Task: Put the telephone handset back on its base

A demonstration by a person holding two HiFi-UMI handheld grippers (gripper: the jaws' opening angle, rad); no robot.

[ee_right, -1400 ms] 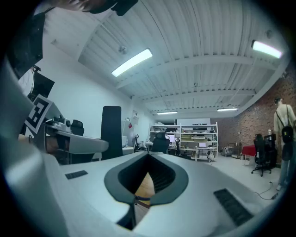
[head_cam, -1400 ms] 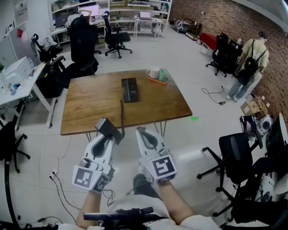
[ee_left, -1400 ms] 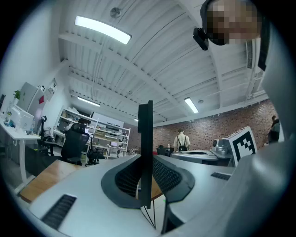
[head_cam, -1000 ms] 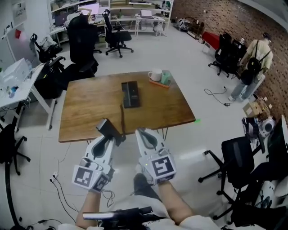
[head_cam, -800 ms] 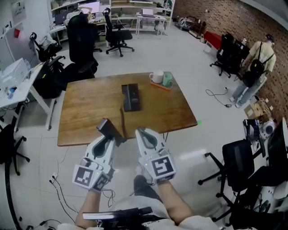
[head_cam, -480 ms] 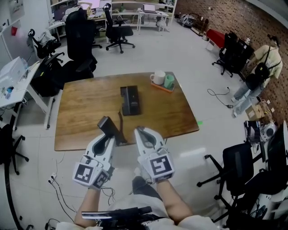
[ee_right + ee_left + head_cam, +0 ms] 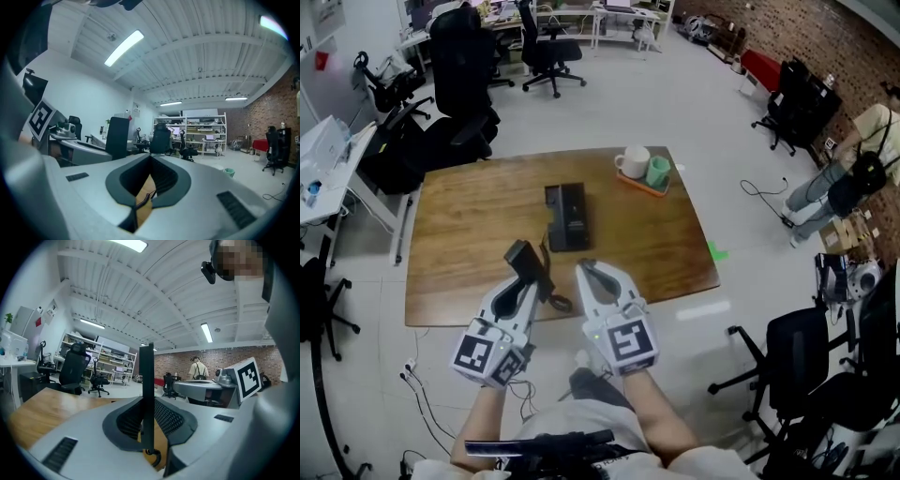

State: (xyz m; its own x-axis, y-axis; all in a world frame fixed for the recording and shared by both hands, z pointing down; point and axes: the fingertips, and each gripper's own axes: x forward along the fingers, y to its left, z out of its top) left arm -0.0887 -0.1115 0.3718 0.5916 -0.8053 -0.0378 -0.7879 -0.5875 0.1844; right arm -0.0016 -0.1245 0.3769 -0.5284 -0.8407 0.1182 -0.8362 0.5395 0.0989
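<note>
Head view: left gripper (image 7: 529, 274) is clamped on the black handset (image 7: 522, 254), lower centre, over the near part of the wooden table (image 7: 459, 244). The telephone base (image 7: 569, 217) is mid-frame, apart from the handset. Right gripper (image 7: 585, 273) is just beside it, jaws together, empty.
Left gripper view: jaws pinch the handset upright at centre; coiled cord (image 7: 154, 458) below.
Right gripper view: jaws closed on nothing.

ahead of fingers (image 7: 598, 283): base (image 7: 567, 216) in the way | ahead-left: counter (image 7: 459, 234) wide open | far right: mug (image 7: 631, 161), cup (image 7: 657, 172)
</note>
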